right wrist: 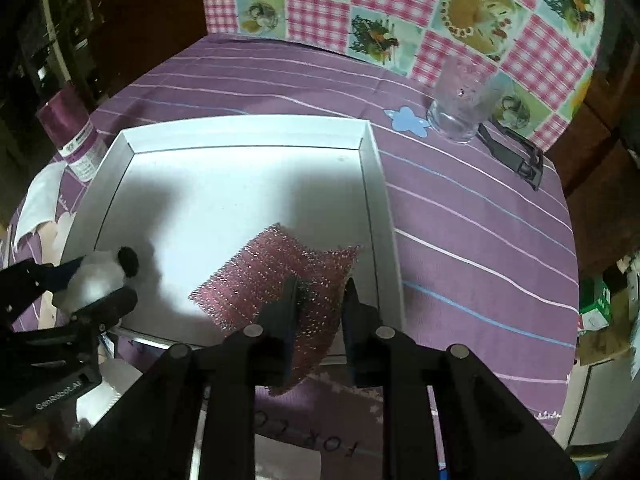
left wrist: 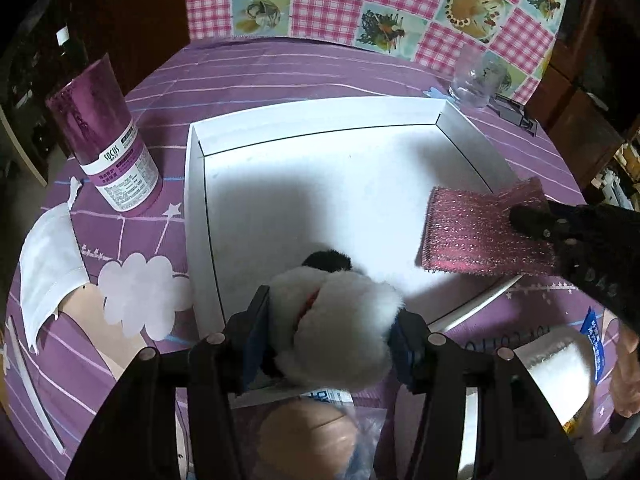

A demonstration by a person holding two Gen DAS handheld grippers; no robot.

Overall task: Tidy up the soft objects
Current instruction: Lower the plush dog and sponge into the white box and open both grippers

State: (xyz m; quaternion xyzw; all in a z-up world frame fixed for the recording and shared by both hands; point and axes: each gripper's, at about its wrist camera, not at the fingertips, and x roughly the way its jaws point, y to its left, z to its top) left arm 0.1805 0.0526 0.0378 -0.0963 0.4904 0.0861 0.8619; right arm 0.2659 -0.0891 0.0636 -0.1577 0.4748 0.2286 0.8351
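My left gripper [left wrist: 328, 344] is shut on a white plush toy [left wrist: 340, 320] with a black ear, held over the near edge of a white shallow box [left wrist: 320, 120]. The toy also shows in the right wrist view [right wrist: 96, 280]. My right gripper [right wrist: 320, 300] is shut on a pink glittery scouring pad [right wrist: 272, 280], held over the box's near right corner [right wrist: 376, 200]. In the left wrist view the pad [left wrist: 472, 232] hangs from the right gripper's fingers [left wrist: 532, 220].
A purple canister [left wrist: 108, 140] stands left of the box. A clear glass [right wrist: 460, 104] and a black clip [right wrist: 516, 160] sit at the back right. A white cloth [left wrist: 48, 264] lies at the left. White packets [left wrist: 556, 368] lie near the front edge.
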